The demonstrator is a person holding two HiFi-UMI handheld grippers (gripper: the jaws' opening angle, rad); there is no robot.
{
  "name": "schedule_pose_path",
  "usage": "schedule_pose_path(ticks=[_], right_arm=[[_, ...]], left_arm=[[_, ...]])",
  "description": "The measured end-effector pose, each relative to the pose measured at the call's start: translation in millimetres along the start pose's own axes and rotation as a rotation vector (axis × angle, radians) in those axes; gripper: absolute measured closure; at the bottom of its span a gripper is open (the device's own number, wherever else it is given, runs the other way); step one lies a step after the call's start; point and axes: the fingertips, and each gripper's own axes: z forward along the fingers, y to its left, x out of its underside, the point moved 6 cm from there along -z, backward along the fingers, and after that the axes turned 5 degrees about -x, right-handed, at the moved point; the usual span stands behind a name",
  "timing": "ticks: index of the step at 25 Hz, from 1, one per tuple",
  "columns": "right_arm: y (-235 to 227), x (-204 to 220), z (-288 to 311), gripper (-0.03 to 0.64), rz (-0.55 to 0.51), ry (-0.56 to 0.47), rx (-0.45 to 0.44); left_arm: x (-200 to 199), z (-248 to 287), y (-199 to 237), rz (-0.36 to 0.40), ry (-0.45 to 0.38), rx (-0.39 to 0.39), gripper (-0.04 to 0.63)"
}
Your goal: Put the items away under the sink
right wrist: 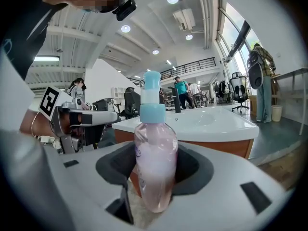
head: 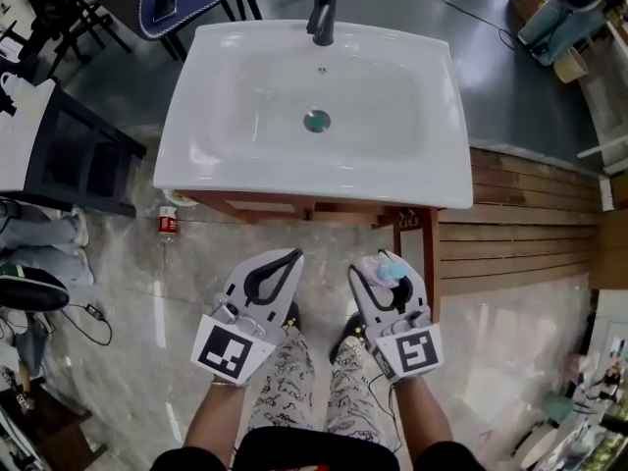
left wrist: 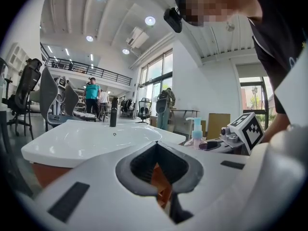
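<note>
The right gripper (head: 385, 269) clamps a pink pump bottle (right wrist: 155, 162) upright, with the sink (head: 196, 155) at twelve o'clock. At its nine o'clock, the left gripper (head: 290, 256) seems closed, empty.

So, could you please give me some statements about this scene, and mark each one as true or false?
1. The right gripper holds a pump bottle of pink liquid. True.
2. The left gripper holds a bottle too. False: its jaws are together, with nothing between them.
3. The faucet on the sink is white. False: it is black; the sink is white.
4. A small red-labelled bottle is on the floor beside the wooden vanity. True.
</note>
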Motion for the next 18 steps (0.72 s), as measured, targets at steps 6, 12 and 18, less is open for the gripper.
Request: schedule_pose_path(ticks=[6, 12, 18], right_arm=[[-4.4, 9.7, 11.0, 0.397, -0.003, -0.001, -0.008], [-7.5, 21.1, 18.3, 0.397, -0.005, 0.007, -0.022], [-11.5, 31.8, 22.7, 0.397, -0.016, 0.011, -0.033]], left_arm=[[14.6, 10.4, 4.4, 0.001, -0.003, -0.007, 0.591], [27.7, 17.9, 6.4, -0.010, 0.001, -0.013, 0.591], [42.2, 23.0, 5.1, -0.002, 0.012, -0.016, 0.592]])
